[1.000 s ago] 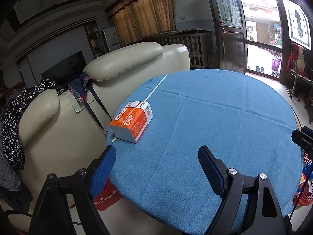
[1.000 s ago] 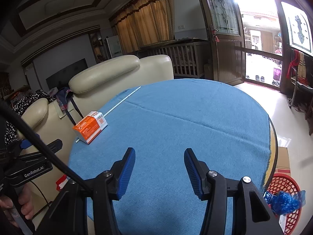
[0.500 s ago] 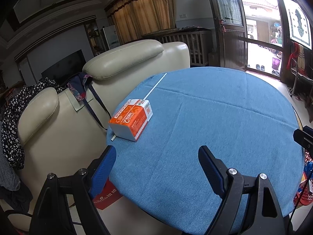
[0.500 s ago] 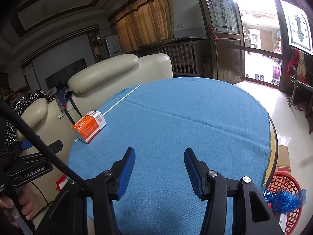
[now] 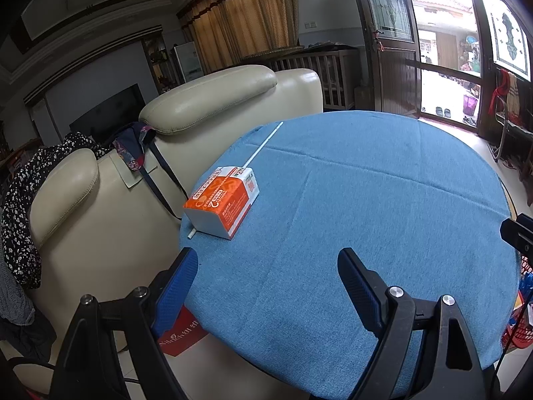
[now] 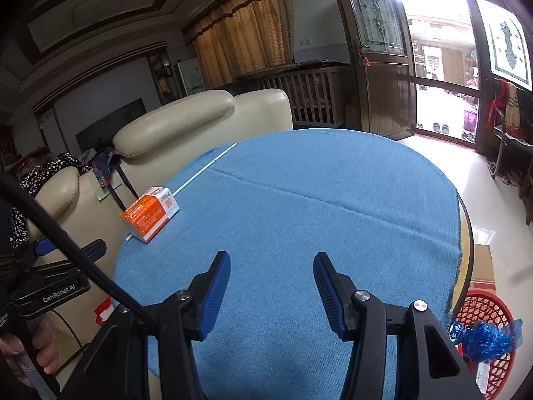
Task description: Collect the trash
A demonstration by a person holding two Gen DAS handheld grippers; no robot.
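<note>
An orange and white carton (image 5: 222,206) lies on the round table's blue cloth (image 5: 366,200) near its left edge, on top of a long thin white stick (image 5: 265,141). My left gripper (image 5: 266,286) is open and empty, a little short of the carton and to its right. In the right wrist view the carton (image 6: 150,214) and the stick (image 6: 206,168) lie far left; my right gripper (image 6: 271,295) is open and empty over the cloth's near middle. A red basket (image 6: 483,313) on the floor at right holds a blue plastic bag (image 6: 486,335).
Cream leather armchairs (image 5: 206,100) stand tight against the table's left side, with clothes and a bag strap draped on them. A red paper bag (image 5: 181,336) lies on the floor under the table edge. A cardboard box (image 6: 483,266) sits by the basket. Glass doors are at the back right.
The left wrist view has drifted slightly, so the carton sits a touch lower and closer. Both grippers stay open; nothing on the table has moved.
</note>
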